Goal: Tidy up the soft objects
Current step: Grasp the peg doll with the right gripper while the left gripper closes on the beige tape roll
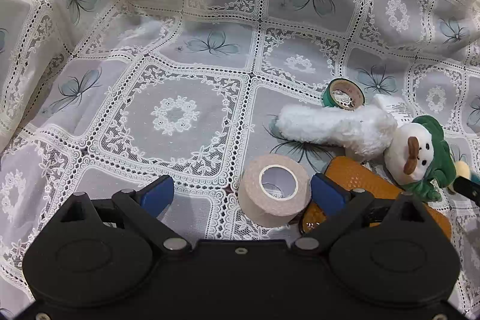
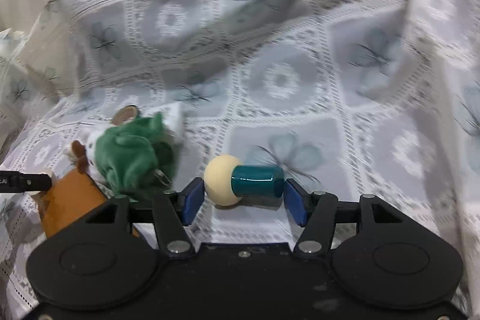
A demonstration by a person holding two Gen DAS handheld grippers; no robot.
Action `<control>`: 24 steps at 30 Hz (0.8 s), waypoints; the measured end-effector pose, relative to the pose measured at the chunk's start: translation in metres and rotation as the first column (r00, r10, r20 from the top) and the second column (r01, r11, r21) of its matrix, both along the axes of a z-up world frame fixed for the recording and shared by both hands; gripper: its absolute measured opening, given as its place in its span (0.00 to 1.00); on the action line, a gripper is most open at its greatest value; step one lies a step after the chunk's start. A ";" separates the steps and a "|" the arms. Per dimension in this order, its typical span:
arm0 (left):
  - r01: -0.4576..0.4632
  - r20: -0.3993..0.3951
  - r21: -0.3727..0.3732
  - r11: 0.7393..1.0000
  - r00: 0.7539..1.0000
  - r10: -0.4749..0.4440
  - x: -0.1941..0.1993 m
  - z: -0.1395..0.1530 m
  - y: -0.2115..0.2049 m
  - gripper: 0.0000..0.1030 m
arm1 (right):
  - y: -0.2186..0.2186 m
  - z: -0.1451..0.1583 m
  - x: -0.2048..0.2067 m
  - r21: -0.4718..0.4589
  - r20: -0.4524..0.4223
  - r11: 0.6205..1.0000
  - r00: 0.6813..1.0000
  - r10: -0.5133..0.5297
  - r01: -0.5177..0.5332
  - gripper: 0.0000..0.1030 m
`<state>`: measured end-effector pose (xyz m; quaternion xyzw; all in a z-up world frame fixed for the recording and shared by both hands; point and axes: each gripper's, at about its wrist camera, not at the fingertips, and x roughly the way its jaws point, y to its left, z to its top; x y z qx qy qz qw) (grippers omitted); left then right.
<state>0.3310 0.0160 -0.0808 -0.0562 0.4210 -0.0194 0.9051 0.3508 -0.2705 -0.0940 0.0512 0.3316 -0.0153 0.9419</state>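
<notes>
A white plush toy with a green hood [image 1: 414, 152] lies at the right on the lace tablecloth [image 1: 174, 116], its long fluffy white body [image 1: 333, 128] stretching left. It also shows in the right wrist view [image 2: 129, 158]. My left gripper [image 1: 243, 194] is open, with a beige tape roll [image 1: 274, 189] between its blue fingers [image 1: 157, 195], near the right one. My right gripper [image 2: 244, 201] holds a teal cylinder with a cream ball end [image 2: 244, 180] lengthwise between its blue pads [image 2: 192, 200].
A green tape roll [image 1: 345, 94] lies behind the plush. An orange flat case [image 1: 372, 188] lies under the plush and beside the beige roll, and shows in the right wrist view [image 2: 69, 200]. The cloth rises in folds at the back and sides.
</notes>
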 end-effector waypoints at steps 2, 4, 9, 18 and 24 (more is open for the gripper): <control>0.001 0.001 0.005 1.000 1.000 -0.001 0.000 0.000 -0.001 0.93 | 0.000 -0.001 -0.005 -0.020 -0.005 0.999 0.999 -0.040 0.040 0.70; 0.001 0.002 0.012 1.000 1.000 -0.001 0.000 0.001 -0.001 0.93 | 0.005 -0.003 -0.006 -0.049 -0.004 0.997 0.998 -0.055 0.055 0.76; 0.008 0.008 0.032 0.999 1.000 -0.008 -0.001 0.002 -0.003 0.93 | 0.016 -0.005 -0.004 -0.056 0.001 0.996 0.998 -0.070 0.070 0.87; 0.019 0.031 0.050 0.999 0.999 -0.020 -0.005 0.008 -0.007 0.89 | 0.016 -0.012 -0.002 -0.009 0.047 0.992 0.991 -0.122 0.122 0.56; 0.074 0.035 -0.007 0.997 0.997 -0.074 -0.007 0.012 -0.012 0.52 | 0.016 -0.013 -0.004 -0.008 0.052 0.992 0.991 -0.124 0.125 0.56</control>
